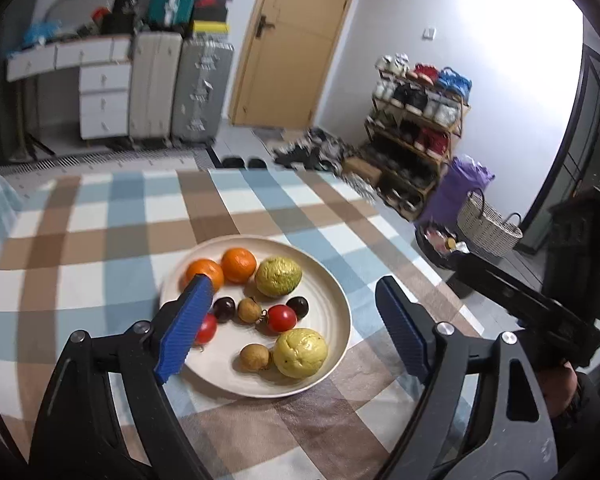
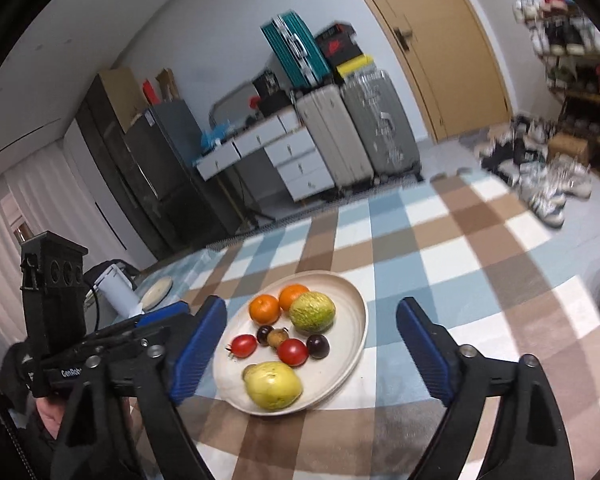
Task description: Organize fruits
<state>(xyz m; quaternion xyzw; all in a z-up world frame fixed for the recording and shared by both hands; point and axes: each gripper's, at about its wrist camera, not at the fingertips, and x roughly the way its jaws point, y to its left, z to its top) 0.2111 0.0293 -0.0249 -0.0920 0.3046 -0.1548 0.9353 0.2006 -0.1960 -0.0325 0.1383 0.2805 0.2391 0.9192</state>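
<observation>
Fruit is seen gathered on the plate (image 1: 332, 320) mid-surface, both the left gripper (image 1: 296, 320) and right gripper (image 2: 312, 344) are held wide open and empty above it, sorting judged done, withdrawal next.

Pale grey-white walls (image 1: 400, 20) enclose the room, with a tan wooden door (image 1: 292, 40) closed at the back and bright light washing out the wall to its right. Beside the door stand two upright hard-shell suitcases, beige (image 1: 154, 84) and silver-grey (image 1: 200, 88), next to a white drawer unit (image 1: 102, 100) piled with clutter. A wooden shoe rack (image 1: 416, 128) full of shoes lines the right wall above a pale tiled floor (image 1: 240, 140), and a dark refrigerator (image 2: 156, 160) stands by white curtains (image 2: 32, 200).
</observation>
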